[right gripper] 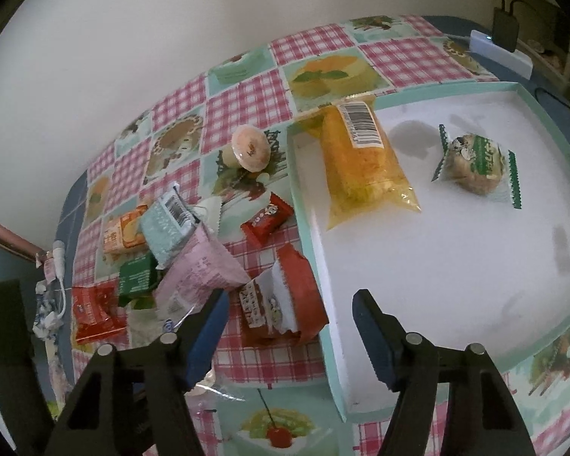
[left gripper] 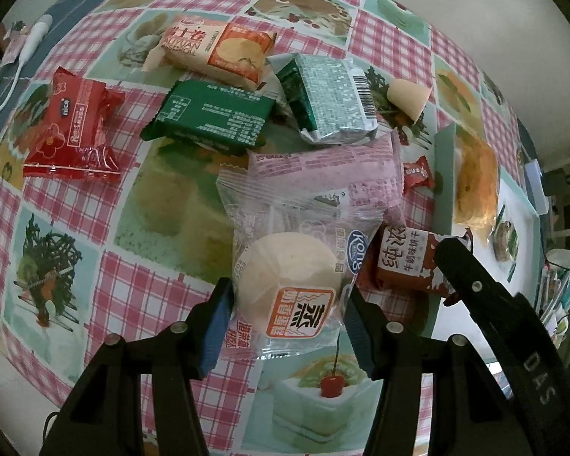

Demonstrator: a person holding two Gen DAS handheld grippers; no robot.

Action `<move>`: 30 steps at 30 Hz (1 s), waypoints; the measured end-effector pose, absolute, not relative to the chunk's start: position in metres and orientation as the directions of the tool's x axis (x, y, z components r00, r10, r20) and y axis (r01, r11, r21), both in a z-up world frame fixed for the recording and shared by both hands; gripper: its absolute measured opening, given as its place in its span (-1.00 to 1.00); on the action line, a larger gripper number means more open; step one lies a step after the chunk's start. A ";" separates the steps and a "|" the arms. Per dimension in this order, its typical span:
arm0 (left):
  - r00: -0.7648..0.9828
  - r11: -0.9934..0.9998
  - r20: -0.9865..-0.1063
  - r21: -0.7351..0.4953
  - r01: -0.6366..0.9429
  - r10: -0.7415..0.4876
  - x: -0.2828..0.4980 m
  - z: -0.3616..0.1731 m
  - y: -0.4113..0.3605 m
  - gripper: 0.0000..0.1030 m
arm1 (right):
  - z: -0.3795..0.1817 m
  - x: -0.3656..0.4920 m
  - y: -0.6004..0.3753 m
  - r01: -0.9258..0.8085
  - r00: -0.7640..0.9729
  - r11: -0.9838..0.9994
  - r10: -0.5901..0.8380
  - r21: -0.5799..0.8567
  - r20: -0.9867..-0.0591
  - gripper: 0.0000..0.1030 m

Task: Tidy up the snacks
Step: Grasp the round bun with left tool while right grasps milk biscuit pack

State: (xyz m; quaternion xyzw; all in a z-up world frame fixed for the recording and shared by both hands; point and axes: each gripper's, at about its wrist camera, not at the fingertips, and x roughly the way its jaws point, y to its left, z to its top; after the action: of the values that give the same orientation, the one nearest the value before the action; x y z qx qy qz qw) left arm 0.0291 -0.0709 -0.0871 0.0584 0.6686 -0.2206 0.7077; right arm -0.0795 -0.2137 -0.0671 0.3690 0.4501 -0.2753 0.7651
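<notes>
A: How is the round pale steamed cake in its clear plastic wrapper [left gripper: 285,285] held?

B: It is clamped between the blue pads of the left gripper [left gripper: 285,326], one pad pressed on each side of the cake, above the chequered pink-and-green tablecloth [left gripper: 57,197] and near the heap of other snacks.

A: And the right gripper [right gripper: 288,326]?

B: Its fingers stand apart with nothing between them, over the near rim of the white tray with the mint-green edge [right gripper: 304,205]. The brown milk-biscuit packet [right gripper: 285,296] lies just beside that rim.

A: What is called for to do this step well?

B: The cake should probably be carried over the rim and set on a bare part of the tray, apart from the yellow cake in its clear bag [right gripper: 361,163] and the green-edged wrapped cookie [right gripper: 475,163] already there. The squeeze is best kept light, since a soft cake can be crushed, and the loose wrapper tail should be kept from dragging the pink packet [left gripper: 323,174].
</notes>
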 end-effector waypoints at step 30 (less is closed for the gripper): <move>-0.012 0.920 -0.966 -0.250 0.301 -0.258 0.040 -0.089 -0.051 0.13 | -0.061 -0.068 -0.202 0.702 0.483 0.613 -0.035 0.363 -0.875 -0.08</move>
State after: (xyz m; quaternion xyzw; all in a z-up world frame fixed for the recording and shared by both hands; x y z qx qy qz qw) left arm 0.0399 -0.0514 -0.0895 0.0158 0.6829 -0.1992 0.7027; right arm -0.0684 -0.2019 -0.0609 0.3706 0.4497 -0.2371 0.7773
